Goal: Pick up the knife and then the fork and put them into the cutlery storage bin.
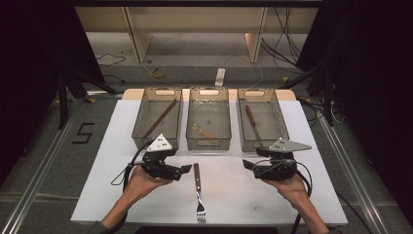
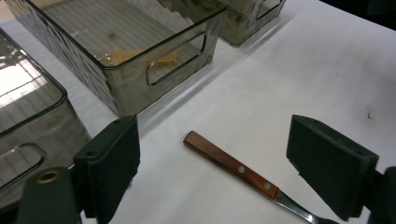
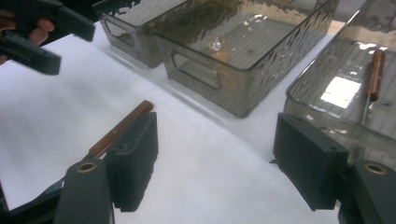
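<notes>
On the white bench (image 1: 97, 161): 3 smoky clear plastic bins in a row, the left bin (image 1: 157, 118), the middle bin (image 1: 209, 118) and the right bin (image 1: 261, 119). 1 wooden-handled fork (image 1: 197, 191) lies on the bench in front of them. The left bin holds what looks like 1 pair of brown chopsticks (image 1: 159, 118); the right bin holds 1 wooden-handled utensil (image 1: 251, 121); the middle bin holds 1 small pale item (image 1: 203, 130), too blurred to name. 2 handheld grippers: the left gripper (image 1: 185, 169) and the right gripper (image 1: 247, 165).

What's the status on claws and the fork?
Left claw open, right claw open, both empty. Fork flat on white table between them, tines toward person. Three bins beyond; nothing blocking.
</notes>
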The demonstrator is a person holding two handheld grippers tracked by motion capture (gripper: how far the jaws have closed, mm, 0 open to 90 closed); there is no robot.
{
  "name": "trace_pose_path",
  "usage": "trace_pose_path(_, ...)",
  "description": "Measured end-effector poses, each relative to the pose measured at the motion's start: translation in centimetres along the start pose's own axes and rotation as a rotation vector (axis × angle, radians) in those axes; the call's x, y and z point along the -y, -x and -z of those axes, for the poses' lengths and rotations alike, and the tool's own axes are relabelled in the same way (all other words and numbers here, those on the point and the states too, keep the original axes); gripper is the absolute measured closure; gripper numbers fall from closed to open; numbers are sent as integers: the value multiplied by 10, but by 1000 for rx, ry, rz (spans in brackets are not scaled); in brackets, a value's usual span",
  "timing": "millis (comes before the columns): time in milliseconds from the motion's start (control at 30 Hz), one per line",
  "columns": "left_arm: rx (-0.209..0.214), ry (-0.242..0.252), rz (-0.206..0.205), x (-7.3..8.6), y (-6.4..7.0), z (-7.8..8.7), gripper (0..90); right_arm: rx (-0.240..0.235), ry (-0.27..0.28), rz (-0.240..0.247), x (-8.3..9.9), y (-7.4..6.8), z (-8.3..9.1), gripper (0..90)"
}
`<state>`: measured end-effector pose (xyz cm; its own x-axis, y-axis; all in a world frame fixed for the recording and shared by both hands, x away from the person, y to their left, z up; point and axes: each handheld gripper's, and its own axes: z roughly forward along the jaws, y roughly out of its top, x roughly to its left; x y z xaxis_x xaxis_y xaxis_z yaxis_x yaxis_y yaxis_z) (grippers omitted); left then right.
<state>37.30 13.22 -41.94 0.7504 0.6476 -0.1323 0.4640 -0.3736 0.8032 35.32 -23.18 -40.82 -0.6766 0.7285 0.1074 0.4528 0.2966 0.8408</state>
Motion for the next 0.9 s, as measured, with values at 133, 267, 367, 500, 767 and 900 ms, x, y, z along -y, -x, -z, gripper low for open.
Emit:
trace_pose_path(133,7,-6,-2,-3,-3,-5,208,-15,-1,-3,6,-3,0,313)
trace_pose_path(267,-5,-22,-13,-7,-5,-12,239,-21,-13,-2,13,-6,1,311)
trace_pose_path(367,-9,-41,-32,-9,-4,-18,274,-20,-24,7,17,-10,2,308)
trace_pose_path(500,10,-61,-39,-11,-2,-28,353,-29,-26,8,21,-13,3,306)
trace_pose_path(767,37,-124,-74,-14,3,-46,550,-34,-26,5,25,-14,4,295)
trace_pose_path(900,43,-148,-87,-14,3,-52,641,-42,-21,3,27,-16,6,294)
